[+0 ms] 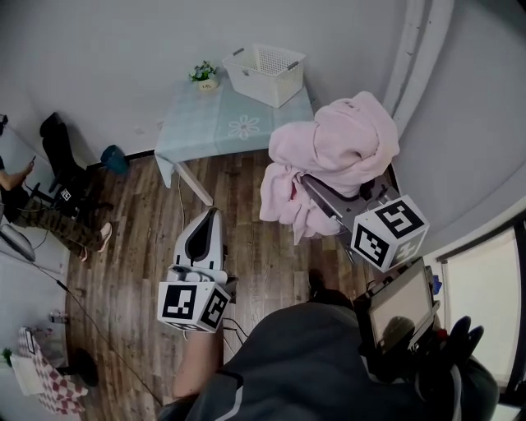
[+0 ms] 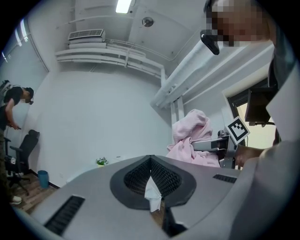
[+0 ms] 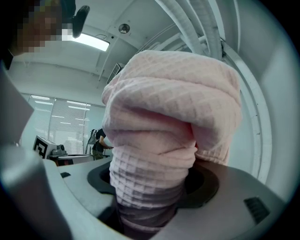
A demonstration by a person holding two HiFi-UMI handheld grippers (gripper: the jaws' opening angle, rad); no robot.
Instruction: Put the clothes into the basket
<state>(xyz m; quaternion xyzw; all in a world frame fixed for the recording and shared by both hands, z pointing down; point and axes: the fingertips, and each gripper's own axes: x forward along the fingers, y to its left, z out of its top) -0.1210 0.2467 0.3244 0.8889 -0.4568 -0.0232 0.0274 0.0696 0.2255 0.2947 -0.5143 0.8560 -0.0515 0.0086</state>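
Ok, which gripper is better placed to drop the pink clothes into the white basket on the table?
Right. The right gripper is clamped on the pink clothes meant for the basket; the left gripper is shut on only a white scrap.

soft cool indoor light, ceiling lamp (image 2: 123, 5) glaring, fisheye-bent edges, dark corners, faint shadows

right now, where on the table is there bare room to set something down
The light blue cloth-covered table is bare across its near half, before the small potted plant and white slotted plastic basket on its far edge. The pink waffle-knit cloth hangs by its near right corner.
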